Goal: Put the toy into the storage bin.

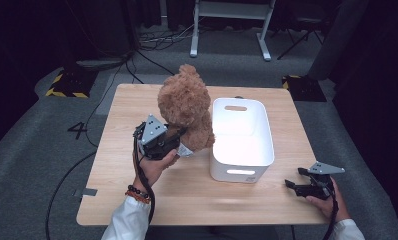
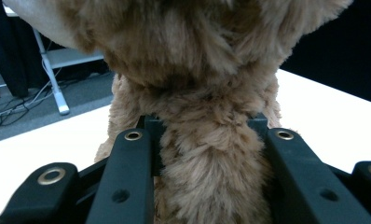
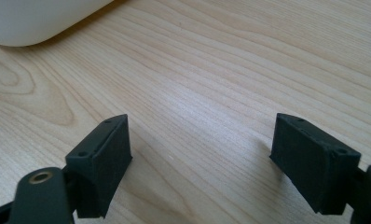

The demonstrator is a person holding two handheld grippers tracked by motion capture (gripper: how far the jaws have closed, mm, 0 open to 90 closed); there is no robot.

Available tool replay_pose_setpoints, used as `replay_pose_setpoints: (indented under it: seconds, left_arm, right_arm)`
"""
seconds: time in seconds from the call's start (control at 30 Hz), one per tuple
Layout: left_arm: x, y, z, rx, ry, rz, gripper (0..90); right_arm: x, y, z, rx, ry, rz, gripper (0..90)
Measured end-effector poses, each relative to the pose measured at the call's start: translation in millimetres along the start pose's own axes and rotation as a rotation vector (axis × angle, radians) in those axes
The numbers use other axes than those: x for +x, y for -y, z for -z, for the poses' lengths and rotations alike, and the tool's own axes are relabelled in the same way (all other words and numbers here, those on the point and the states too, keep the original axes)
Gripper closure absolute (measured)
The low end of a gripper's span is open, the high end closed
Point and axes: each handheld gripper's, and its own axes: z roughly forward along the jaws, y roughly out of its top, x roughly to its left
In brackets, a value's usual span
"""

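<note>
teddy bear [image 1: 185,107], brown and fluffy, is in the middle of the high view, just left of the white bin [image 1: 242,170] on the tabletop [image 1: 197,197]. the left hand-held gripper [image 1: 173,136] is clamped on its body; in the left gripper view the fur [image 2: 207,163] is squeezed between the two jaws. the step looks like carrying the bear to the bin, so the next move calls for lifting it over the rim. the right hand-held gripper [image 1: 293,177] waits at lower right, jaws apart, holding nothing.
</note>
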Motion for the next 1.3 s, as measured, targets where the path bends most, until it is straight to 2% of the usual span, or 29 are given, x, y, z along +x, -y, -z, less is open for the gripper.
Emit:
replay_pose_setpoints:
  seconds: [0.7,0.97,1.3]
  left_arm:
    - [-13.1,-31.6,-6.5,-0.052,0.027,-0.027,65.9]
    - [-22.0,-43.1,-15.2,-0.059,0.053,-0.036,65.8]
    - [-39.9,-54.4,-33.4,-0.052,0.088,-0.060,65.8]
  right_arm:
    - [0.0,0.0,0.1,0.000,0.000,0.000,19.6]
    - [0.0,0.0,0.0,0.000,0.000,0.000,19.6]
    - [0.0,0.0,0.0,0.000,-0.001,0.000,19.6]
